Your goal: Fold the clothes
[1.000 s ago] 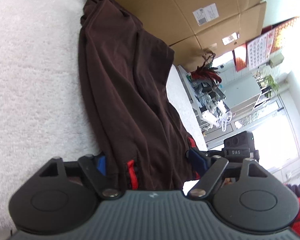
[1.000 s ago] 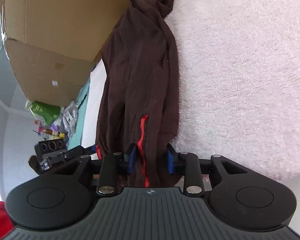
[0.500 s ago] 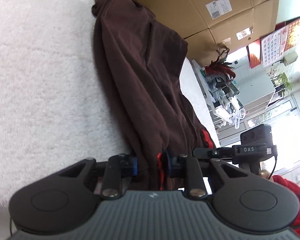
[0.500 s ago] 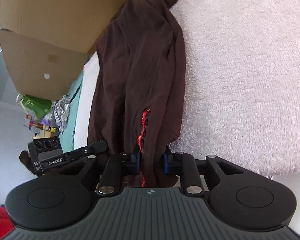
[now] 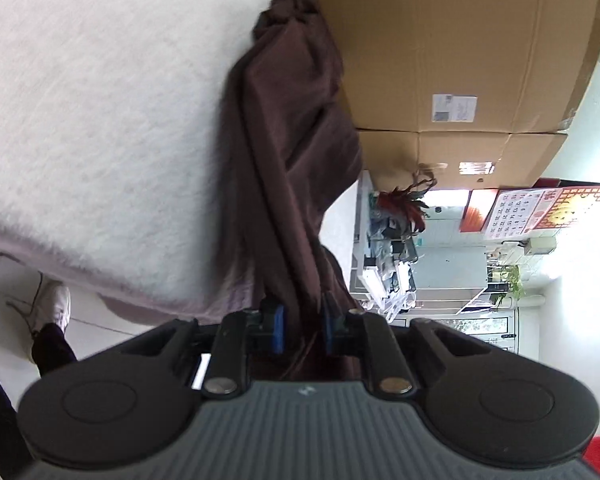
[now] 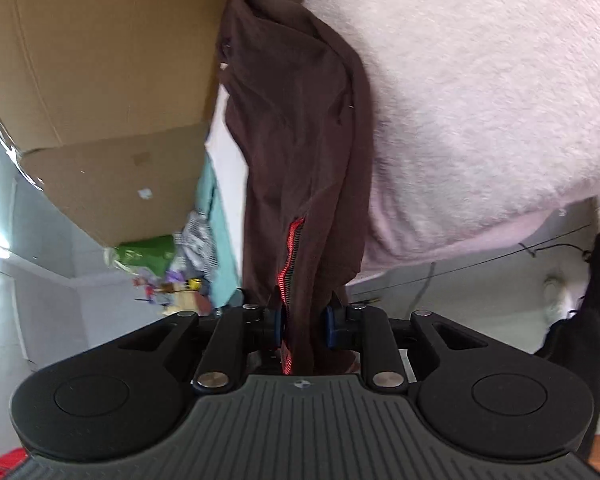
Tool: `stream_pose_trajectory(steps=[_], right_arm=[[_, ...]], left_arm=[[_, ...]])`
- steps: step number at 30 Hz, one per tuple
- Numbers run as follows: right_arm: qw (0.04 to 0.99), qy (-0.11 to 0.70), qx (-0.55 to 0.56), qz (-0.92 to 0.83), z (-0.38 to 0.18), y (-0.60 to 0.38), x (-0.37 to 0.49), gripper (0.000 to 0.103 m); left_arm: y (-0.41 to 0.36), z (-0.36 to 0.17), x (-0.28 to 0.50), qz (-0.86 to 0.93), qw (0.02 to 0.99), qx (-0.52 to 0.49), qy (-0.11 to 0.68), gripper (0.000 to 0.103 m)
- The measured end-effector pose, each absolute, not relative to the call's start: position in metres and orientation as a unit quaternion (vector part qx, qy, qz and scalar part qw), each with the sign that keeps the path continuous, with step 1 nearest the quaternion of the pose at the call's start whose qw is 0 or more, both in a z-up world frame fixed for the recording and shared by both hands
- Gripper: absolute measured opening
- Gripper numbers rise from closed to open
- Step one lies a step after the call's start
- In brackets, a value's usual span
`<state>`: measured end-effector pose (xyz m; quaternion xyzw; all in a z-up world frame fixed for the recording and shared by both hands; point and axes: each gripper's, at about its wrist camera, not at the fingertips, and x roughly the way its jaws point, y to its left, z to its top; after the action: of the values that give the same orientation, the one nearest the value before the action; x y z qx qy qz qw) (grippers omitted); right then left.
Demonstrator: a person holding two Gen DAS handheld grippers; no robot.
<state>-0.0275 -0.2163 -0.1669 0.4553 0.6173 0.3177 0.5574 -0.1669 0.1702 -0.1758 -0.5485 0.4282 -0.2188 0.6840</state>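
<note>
Clamping one bunched edge each, the left gripper [image 5: 302, 330] and right gripper [image 6: 303, 328] are holding a dark brown cotton garment with red zip [image 6: 300, 120] stretched taut above the white fleecy blanket [image 6: 480, 100]. The step in hand looks like a lift-and-spread; lowering it flat calls for even tension.

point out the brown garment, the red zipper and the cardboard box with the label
brown garment [image 5: 284, 152]: left wrist view, on the hanging fabric's middle fold.
red zipper [image 6: 290, 256]: right wrist view, on the zipper teeth above the claw.
cardboard box [image 5: 440, 40]: left wrist view, on its bare side above the label.
</note>
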Motion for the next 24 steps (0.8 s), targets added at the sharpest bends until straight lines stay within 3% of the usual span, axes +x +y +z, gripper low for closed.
stream_pose_trajectory(steps=[10,12,14,15,19,21,24], right_arm=[[0.527,0.603,0.519,0.300,-0.165,-0.193,0.054,0.027],[0.542,0.598,0.517,0.286,-0.170,-0.188,0.074,0.048],[0.541,0.600,0.521,0.275,-0.180,-0.185,0.095,0.062],[0.536,0.603,0.525,0.271,-0.186,-0.183,0.106,0.064],[0.533,0.601,0.516,0.297,-0.179,-0.180,0.128,0.064],[0.547,0.592,0.492,0.329,-0.163,-0.183,0.134,0.064],[0.586,0.580,0.440,0.356,-0.141,-0.187,0.136,0.064]], left_arm=[[0.178,-0.179,-0.100,-0.125,0.667,-0.636,0.366,0.021],[0.182,-0.186,-0.084,-0.097,0.662,-0.652,0.356,0.033],[0.187,-0.198,-0.070,-0.070,0.644,-0.677,0.349,0.045],[0.191,-0.203,-0.064,-0.061,0.632,-0.692,0.344,0.051],[0.197,-0.188,-0.042,-0.057,0.652,-0.681,0.328,0.057],[0.204,-0.174,-0.040,-0.056,0.669,-0.671,0.315,0.070],[0.213,-0.154,-0.037,-0.053,0.694,-0.654,0.296,0.071]])
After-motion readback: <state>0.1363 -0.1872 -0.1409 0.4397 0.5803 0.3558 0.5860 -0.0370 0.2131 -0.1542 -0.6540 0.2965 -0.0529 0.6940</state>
